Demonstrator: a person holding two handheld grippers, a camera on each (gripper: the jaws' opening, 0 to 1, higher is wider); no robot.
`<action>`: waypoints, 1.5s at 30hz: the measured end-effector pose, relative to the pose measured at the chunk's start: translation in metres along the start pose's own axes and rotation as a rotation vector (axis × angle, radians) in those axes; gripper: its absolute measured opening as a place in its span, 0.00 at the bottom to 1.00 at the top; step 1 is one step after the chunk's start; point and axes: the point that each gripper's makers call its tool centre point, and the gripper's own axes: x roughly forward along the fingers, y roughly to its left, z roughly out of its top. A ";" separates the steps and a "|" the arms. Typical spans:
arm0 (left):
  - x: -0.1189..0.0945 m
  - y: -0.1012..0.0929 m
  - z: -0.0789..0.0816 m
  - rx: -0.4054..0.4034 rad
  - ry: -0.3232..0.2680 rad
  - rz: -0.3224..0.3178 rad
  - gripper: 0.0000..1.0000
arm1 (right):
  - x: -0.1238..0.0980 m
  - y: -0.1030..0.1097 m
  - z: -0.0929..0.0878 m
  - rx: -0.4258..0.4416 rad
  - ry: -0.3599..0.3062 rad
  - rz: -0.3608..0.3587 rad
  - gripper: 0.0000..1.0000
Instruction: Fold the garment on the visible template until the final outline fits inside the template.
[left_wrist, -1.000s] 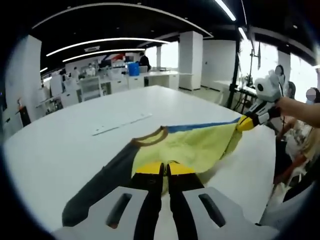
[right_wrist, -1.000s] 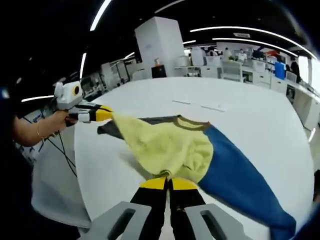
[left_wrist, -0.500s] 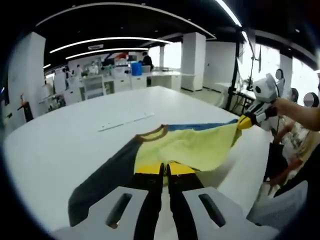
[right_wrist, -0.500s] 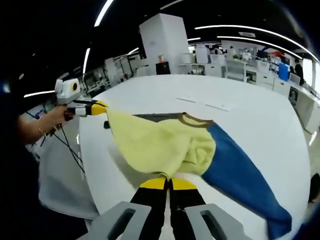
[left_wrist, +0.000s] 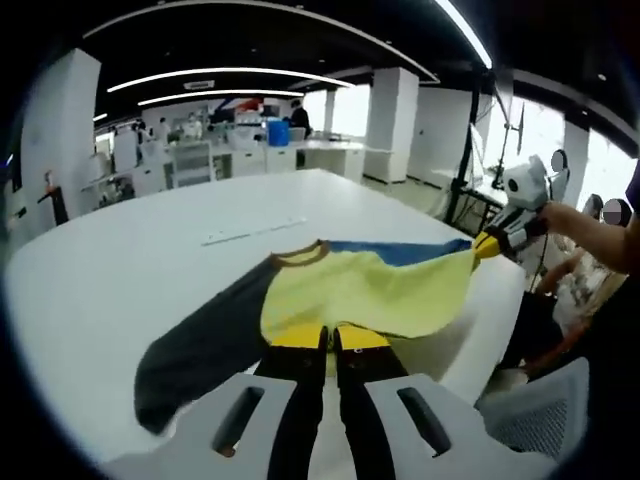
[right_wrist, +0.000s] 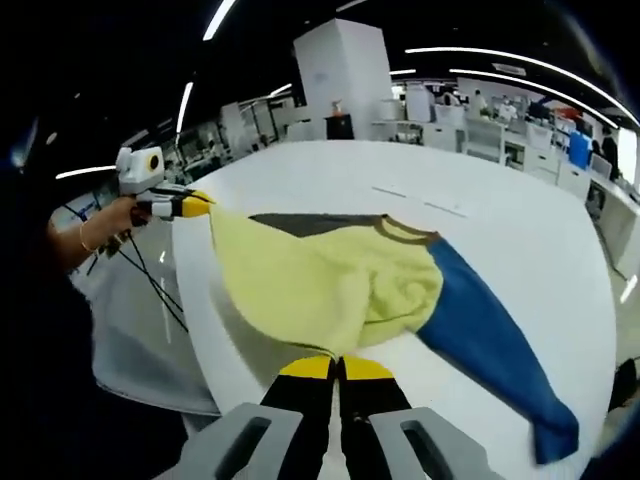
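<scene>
Jaws clenched on both sides: the left gripper pinches one hem corner of the shirt, the right gripper pinches the other, the yellow body stretched between them at the near edge of the white bench. Grey sleeve lies left, blue sleeve right (collar far side).

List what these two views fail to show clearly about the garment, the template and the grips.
- Template: no outline is distinguishable on the white table in either view.
- Left hand-held gripper: the pinched hem of the garment is hidden behind its tips in the left gripper view.
- Right hand-held gripper: same in the right gripper view.
- Pale strip on the table: too small to identify.
</scene>
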 end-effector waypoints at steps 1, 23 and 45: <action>-0.003 -0.001 -0.006 -0.005 0.013 -0.001 0.00 | -0.001 0.002 -0.001 -0.001 0.005 0.000 0.00; -0.030 -0.002 -0.098 -0.069 0.221 0.014 0.01 | 0.007 0.035 -0.058 -0.040 0.145 0.026 0.00; -0.034 -0.014 -0.178 -0.004 0.489 0.019 0.01 | 0.025 0.059 -0.126 -0.004 0.299 0.038 0.00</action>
